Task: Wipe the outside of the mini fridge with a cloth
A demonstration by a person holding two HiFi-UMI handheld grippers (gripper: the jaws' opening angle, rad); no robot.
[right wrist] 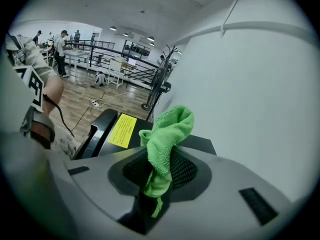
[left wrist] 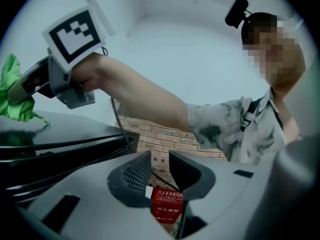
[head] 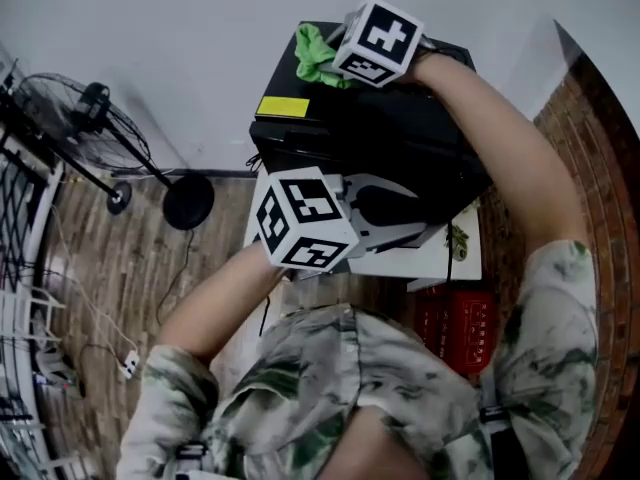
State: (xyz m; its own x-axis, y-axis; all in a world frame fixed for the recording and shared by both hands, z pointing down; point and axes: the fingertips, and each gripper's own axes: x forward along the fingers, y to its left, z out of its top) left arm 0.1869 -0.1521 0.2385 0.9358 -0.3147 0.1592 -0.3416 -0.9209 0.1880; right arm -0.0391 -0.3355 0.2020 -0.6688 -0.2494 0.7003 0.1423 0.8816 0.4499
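Mini fridge stood black and low on a white stand against the pale wall, with a yellow label at the front corner of its top. The right gripper reached to the back of that top, its jaws clamped on a green cloth. The cloth was bunched upward from the jaws, probably so that a loose pad of fabric met the surface rather than the hard jaw tips. I judged that the wiping was under way on the top panel, with the sides left to do.

The left gripper hung at the front face of the fridge, just below its top edge. Its jaws stood apart with nothing between them. It seemed parked there to stay clear of the wiping arm, or perhaps to steady the fridge, though no contact could be seen.

The head view gave the layout: both grippers over the fridge, a floor fan well off to one side, a red box below the stand. It hid both sets of jaws behind the marker cubes. The right gripper view showed the cloth pinched between the jaws and the label beyond it. The left gripper view showed its own open gap, the red box far behind it, and the cloth resting on the fridge's top.
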